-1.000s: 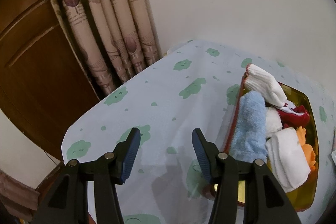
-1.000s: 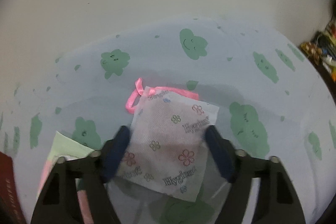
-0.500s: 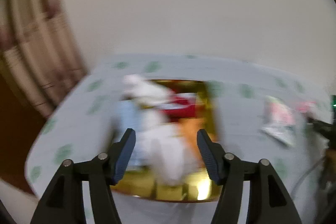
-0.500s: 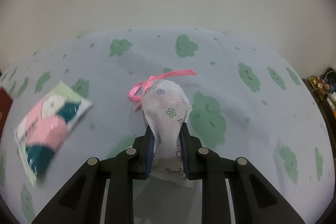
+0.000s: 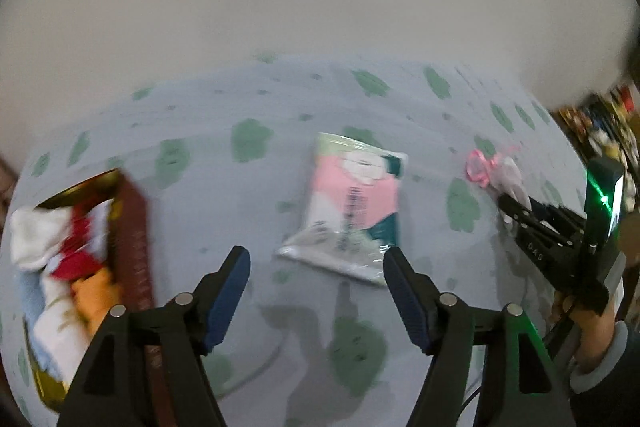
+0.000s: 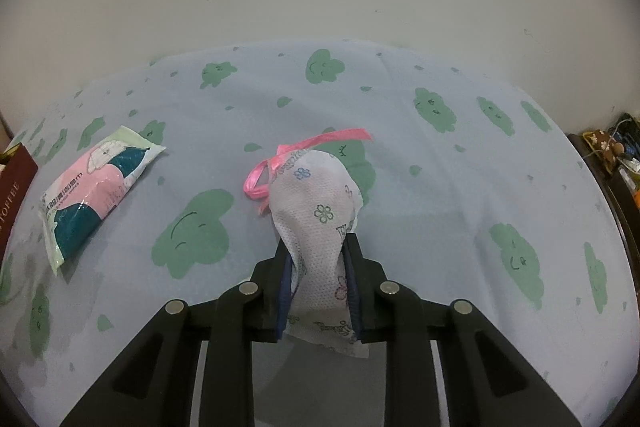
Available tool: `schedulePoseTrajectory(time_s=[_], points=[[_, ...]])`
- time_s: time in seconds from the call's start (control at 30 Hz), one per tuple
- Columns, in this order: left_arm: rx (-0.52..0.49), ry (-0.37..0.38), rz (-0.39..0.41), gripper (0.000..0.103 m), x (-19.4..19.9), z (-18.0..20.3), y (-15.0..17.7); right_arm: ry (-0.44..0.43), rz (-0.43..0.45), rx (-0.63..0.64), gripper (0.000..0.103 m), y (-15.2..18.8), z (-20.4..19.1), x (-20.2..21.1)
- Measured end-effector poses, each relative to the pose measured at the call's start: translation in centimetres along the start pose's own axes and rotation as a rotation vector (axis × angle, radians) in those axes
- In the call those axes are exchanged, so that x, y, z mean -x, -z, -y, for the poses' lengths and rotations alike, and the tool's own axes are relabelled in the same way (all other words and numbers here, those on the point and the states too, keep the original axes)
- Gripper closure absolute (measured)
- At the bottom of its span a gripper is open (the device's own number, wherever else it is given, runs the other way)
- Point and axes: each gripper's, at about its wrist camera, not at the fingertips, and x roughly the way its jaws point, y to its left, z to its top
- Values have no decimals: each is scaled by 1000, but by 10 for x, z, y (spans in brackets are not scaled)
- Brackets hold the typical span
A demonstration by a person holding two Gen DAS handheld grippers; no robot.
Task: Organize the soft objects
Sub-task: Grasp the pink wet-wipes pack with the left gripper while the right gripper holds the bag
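Swinging right from the box [image 5: 132, 227], the left gripper [image 5: 316, 291] has just been opening its empty fingers above the wipes packet [image 5: 352, 207]; the right gripper [image 6: 319, 287] now pinches the drawstring pouch [image 6: 316, 211].

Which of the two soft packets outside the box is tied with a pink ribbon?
The white flower-printed pouch, pinched in the right gripper. The pink-and-teal wipes pack lies flat, ribbonless.

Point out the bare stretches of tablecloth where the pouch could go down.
Widest bare cloth: right of the white pouch pinched in the right gripper, out to the table edge. Also free: the strip along the wall, and between pouch and wipes packet. Crowded: the gold tin at far left, already full.
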Motion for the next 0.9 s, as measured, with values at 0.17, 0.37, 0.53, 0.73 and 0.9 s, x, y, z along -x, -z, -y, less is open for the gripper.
schedulePoseTrajectory(time_s=[0.17, 0.37, 0.53, 0.73, 0.9], points=[[-114, -41, -25, 23, -26, 40, -12, -24, -4, -16, 78, 0, 1, -2], [-160, -93, -30, 22, -52, 53, -31, -35, -7, -14, 76, 0, 3, -4], [-171, -136, -50, 20, -73, 50, -41, -36, -9, -13, 75, 0, 3, -4], [-159, -112, -63, 12, -96, 42, -39, -38, -9, -15, 74, 1, 3, -4], [-91, -51, -60, 6, -106, 30, -32, -39, -9, -15, 74, 1, 3, -5]])
